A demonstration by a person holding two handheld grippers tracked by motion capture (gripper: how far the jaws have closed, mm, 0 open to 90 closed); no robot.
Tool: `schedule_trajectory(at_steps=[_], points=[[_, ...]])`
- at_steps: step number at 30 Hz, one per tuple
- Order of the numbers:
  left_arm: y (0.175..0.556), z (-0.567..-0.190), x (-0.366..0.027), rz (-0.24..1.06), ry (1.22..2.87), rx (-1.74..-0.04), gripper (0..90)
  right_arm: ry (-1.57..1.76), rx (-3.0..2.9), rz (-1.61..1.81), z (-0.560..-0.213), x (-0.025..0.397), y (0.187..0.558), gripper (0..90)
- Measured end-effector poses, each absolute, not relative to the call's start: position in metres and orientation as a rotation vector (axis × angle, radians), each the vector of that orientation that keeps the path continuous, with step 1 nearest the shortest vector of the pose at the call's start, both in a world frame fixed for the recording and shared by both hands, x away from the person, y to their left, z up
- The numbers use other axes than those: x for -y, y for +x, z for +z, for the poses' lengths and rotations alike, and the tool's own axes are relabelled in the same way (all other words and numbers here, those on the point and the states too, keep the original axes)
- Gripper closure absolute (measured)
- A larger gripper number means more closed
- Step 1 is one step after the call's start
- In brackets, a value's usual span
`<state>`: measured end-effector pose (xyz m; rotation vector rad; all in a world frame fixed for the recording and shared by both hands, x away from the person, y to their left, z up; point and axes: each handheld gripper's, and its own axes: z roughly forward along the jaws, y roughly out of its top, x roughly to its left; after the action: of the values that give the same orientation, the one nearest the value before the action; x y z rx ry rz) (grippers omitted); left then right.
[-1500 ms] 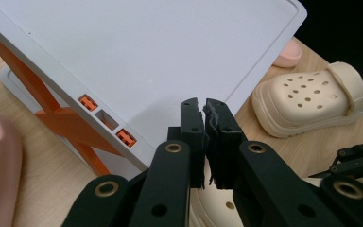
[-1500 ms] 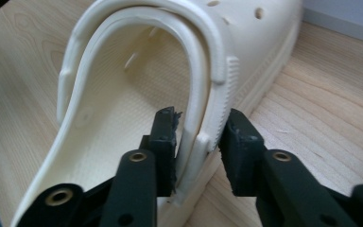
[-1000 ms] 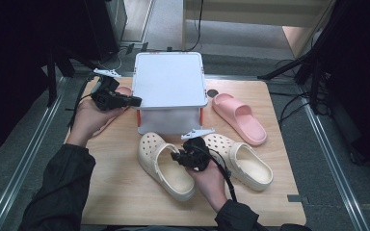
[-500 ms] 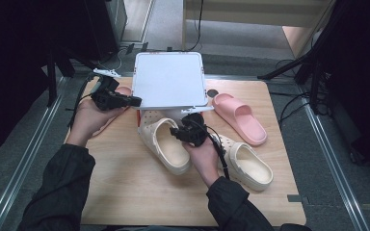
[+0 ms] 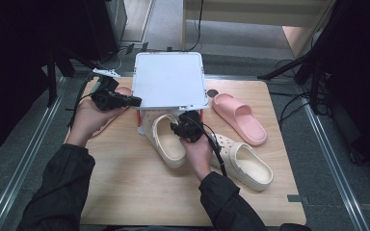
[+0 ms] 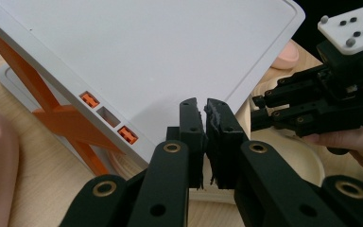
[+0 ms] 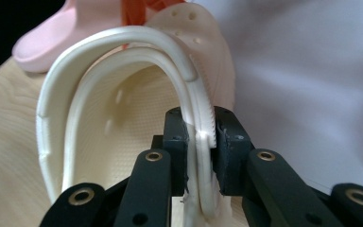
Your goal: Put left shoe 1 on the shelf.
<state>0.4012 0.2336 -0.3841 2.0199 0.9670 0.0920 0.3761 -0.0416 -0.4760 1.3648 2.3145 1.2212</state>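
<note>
The right gripper [image 5: 185, 129] has its fingers clamped on the rim of a cream clog [image 5: 166, 138], toe already under the box lid [image 5: 169, 79]. The left gripper [image 6: 206, 142], fingers together, seems to hold the lid's edge. The second clog [image 5: 243, 161] and pink slides remain outside.

pale wooden worktop [image 5: 125, 183]: light grain, matt, smooth.
cream foam-rubber clog [image 7: 123, 156] in the right gripper [image 7: 199, 124]: soft matt skin, fine pebbled footbed, small vent holes; strap edge ribbed where the fingers [image 7: 177, 142] pinch it.
second cream foam clog [image 5: 245, 161]: same matt finish.
pink foam slide sandal [image 5: 238, 118]: smooth, matt, slightly satin.
white plastic box lid [image 6: 170, 56]: hard, smooth, faint sheen; orange plastic latches [image 6: 89, 99] glossier.
left gripper [image 6: 206, 113]: black matt plastic links, brass-coloured metal rivets; finger pads look rubbery, rough and frayed at the edges.
person's dark sleeve [image 5: 62, 192]: matt cloth.
</note>
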Motion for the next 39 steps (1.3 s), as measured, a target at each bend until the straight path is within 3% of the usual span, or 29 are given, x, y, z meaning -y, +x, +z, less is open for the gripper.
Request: schedule_trajectory(at_steps=[8,14,21,25,31,39], points=[[0.401,-0.385,-0.234,0.083,2.013,-0.972,85.0,1.359,-2.330,1.211,-0.488,0.047,0.371,73.0],[0.401,-0.384,-0.234,0.084,2.013,-0.974,85.0,1.335,-2.349,1.241,-0.477,0.054,0.366,64.6],[0.401,-0.384,-0.234,0.083,2.014,-0.977,84.6,1.259,-2.364,1.275,-0.458,0.069,0.348,63.6],[0.401,-0.384,-0.234,0.083,2.013,-0.978,84.6,1.219,-2.397,1.287,-0.452,0.076,0.334,70.8],[0.401,-0.384,-0.234,0.085,2.013,-0.978,84.6,1.172,-2.472,1.317,-0.460,0.078,0.315,89.1],[0.401,-0.384,-0.234,0.087,2.013,-0.975,84.7,1.115,-2.527,1.318,-0.476,0.087,0.288,90.0]])
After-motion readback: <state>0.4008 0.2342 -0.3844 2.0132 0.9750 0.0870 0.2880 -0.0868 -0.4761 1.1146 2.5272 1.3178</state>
